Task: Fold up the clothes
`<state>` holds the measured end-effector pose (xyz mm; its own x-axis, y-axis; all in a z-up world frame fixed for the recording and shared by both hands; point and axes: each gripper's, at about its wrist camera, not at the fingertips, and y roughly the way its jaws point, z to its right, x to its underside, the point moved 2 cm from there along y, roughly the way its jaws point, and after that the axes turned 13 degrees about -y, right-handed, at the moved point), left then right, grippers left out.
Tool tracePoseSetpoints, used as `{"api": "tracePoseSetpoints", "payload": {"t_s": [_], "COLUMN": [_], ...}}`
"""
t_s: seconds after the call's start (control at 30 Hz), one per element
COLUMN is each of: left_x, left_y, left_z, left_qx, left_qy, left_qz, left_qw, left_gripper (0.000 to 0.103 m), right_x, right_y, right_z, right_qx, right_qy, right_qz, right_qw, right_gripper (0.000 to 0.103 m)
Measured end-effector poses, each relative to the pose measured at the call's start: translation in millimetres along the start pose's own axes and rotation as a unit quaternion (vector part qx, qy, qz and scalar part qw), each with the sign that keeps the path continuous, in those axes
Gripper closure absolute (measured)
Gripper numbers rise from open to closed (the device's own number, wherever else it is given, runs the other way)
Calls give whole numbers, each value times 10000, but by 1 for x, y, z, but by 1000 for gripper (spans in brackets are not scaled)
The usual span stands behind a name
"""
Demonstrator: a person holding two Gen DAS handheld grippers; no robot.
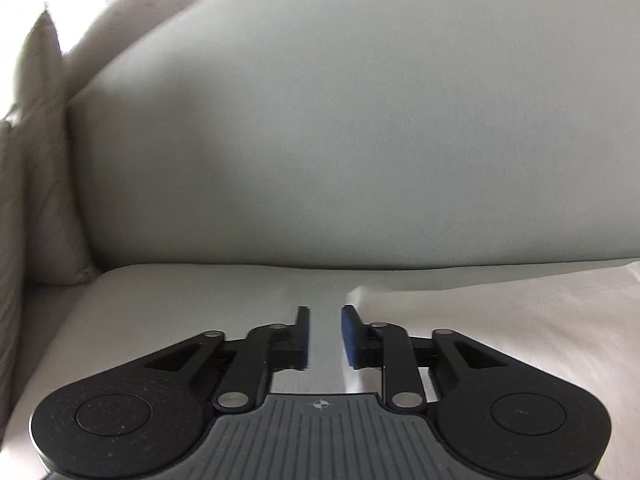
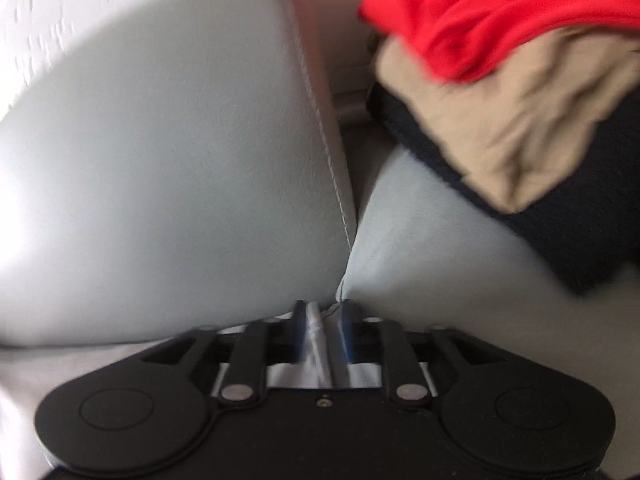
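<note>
Your right gripper point(image 2: 323, 332) has its jaws narrowed on a bunched fold of pale cloth point(image 2: 318, 334), low centre in the right wrist view; the picture is blurred, so I judge that a pinch rather than see it plainly. Your left gripper point(image 1: 325, 336) shows a clear gap between its blue pads point(image 1: 350, 336), with nothing in them. It sits low over the sofa seat point(image 1: 160, 320), just beside the edge of a white garment point(image 1: 500, 320) spread at lower right.

To do this step well, close the left jaws on that near edge before you lift, so both ends rise level and the fold lands square. Keep the cloth taut between the grippers.

The sofa back cushion point(image 1: 360, 120) is smooth, grey and rounded, like leather. At upper right of the right view a stack lies: red top point(image 2: 480, 12), crumpled tan piece point(image 2: 520, 120), dark knit point(image 2: 580, 240).
</note>
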<state>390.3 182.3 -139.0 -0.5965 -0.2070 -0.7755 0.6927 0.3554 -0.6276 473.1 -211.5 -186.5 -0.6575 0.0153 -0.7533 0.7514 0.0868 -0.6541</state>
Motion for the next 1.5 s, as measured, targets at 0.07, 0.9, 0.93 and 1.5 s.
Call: {"api": "tracePoseSetpoints", "payload": {"t_s": [0.07,0.9,0.93,1.5], "left_x": [1,91,92,124], "left_y": [-33,-96,-94,-105], "left_z": [-20,-44,-45,-38], "left_qx": [176,597,410,352], "left_qy": [-81,-424,-352,-594], "left_qz": [63,-772,-771,-1220], "left_qw": [9998,9943,9956,9901], "left_gripper": [77,94,93,93], "right_x": [3,105,109,139], "right_y": [-37,-86,-85,-131], "right_z": [7,-7,2,-5], "right_qx": [-187,-752,-251,-496], "right_qy": [140,153,69,54], "right_qz": [203,-600,-635,-955], "right_qw": [9995,9952,9976,9942], "right_gripper": [74,103,102,103]}}
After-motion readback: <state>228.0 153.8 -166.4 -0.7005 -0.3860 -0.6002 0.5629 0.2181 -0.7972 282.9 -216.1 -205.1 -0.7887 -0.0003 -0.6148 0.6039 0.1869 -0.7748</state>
